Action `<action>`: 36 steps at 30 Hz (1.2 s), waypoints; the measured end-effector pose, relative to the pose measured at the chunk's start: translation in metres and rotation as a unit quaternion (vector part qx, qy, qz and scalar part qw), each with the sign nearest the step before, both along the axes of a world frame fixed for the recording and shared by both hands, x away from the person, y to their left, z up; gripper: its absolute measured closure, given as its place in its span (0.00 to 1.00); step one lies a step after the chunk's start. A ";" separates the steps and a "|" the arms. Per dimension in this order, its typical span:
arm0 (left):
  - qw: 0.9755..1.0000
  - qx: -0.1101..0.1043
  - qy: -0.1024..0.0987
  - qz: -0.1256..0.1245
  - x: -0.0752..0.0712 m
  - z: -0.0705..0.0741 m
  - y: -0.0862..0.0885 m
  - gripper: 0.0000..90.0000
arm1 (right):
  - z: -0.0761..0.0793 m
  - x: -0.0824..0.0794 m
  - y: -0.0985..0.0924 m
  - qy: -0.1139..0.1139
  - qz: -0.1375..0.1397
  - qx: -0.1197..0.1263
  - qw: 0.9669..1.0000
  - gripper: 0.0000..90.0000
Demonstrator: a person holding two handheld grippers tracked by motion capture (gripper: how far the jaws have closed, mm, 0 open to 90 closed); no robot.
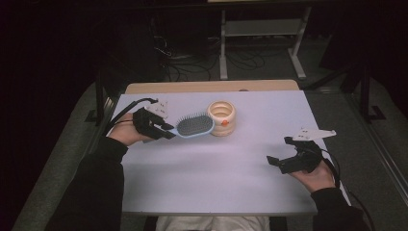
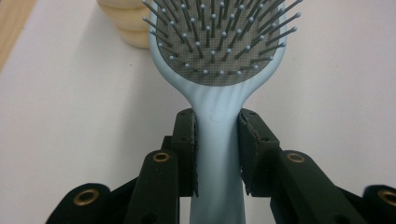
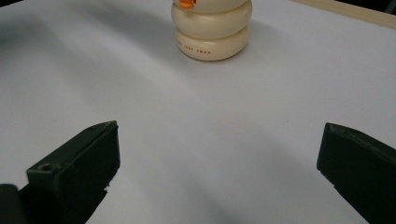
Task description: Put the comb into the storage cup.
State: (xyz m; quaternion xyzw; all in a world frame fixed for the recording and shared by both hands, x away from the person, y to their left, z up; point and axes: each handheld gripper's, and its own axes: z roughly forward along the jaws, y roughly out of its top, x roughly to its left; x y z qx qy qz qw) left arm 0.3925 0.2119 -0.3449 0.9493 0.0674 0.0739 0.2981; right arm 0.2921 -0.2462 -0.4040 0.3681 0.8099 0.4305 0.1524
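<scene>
White tabletop [image 1: 216, 163] amid dark room

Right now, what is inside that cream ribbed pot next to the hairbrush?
The cream ribbed pot stands open-topped; its pale inner wall shows, with nothing sticking out. Its bottom is hidden by the rim, beside the hairbrush.

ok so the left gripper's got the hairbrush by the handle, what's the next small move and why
Probably carry the hairbrush on toward the cream ringed cup and tip it handle-down over the open top. The left gripper is shut firmly on the handle, the brush head already sits beside the cup, and the right gripper waits open, well clear.
</scene>
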 end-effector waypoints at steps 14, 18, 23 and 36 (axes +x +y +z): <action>1.000 -0.020 -0.016 0.000 0.004 0.018 -0.012 0.77 | 0.000 0.000 0.000 0.001 0.004 0.003 1.000 0.00; 0.999 -0.021 -0.025 0.004 0.005 0.025 -0.013 0.77 | 0.000 0.000 0.000 0.001 0.005 0.004 1.000 0.00; 0.999 -0.035 -0.036 0.014 0.006 0.033 -0.012 0.77 | 0.000 0.000 0.000 -0.001 0.004 0.003 1.000 0.00; 0.997 -0.049 -0.055 0.022 0.003 0.043 -0.025 0.77 | 0.009 0.006 0.000 -0.005 0.013 0.006 1.000 0.00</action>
